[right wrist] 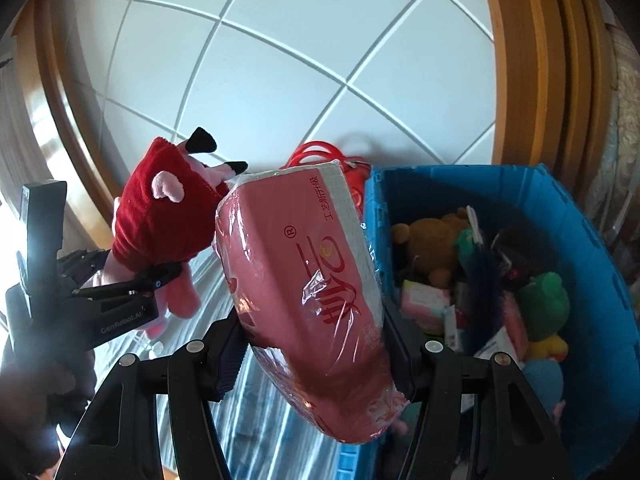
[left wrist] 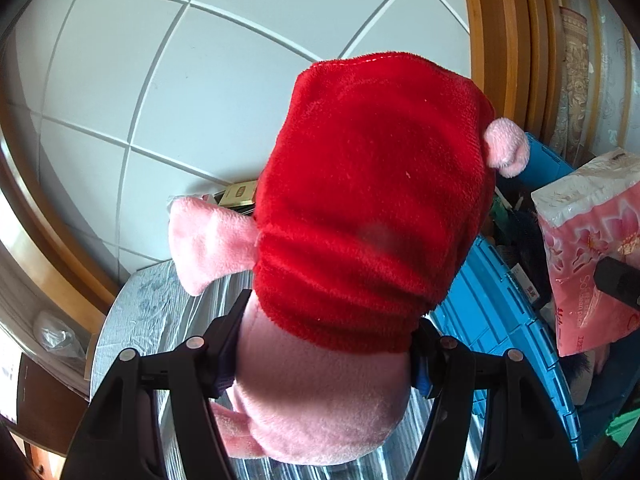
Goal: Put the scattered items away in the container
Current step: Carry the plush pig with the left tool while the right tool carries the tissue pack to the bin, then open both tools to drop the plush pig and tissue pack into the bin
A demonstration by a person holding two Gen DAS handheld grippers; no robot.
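A white tiled floor (right wrist: 280, 80) with pale grout lines fills the background, bordered by curved orange-brown wooden trim (right wrist: 516, 80). In front lies a worktop under a silvery striped cover (left wrist: 168, 320), and a blue plastic crate (right wrist: 592, 280) stands on its right side. The crate already holds a brown teddy bear (right wrist: 432, 248), a green plush toy (right wrist: 544, 304), a yellow duck (right wrist: 548, 348) and small packets. A red looped cord (right wrist: 320, 152) lies just behind the crate's left corner.

The left gripper (left wrist: 324, 360) has its jaws pinching a pink plush pig in a red dress (left wrist: 360, 208) by its lower body, held above the worktop just left of the crate. The right gripper (right wrist: 316, 356) has its jaws clamped on a pink plastic-wrapped tissue pack (right wrist: 308, 280), tilted, raised beside the crate's left wall. In the right wrist view the pig and the tissue pack hang close together, the pig to the left
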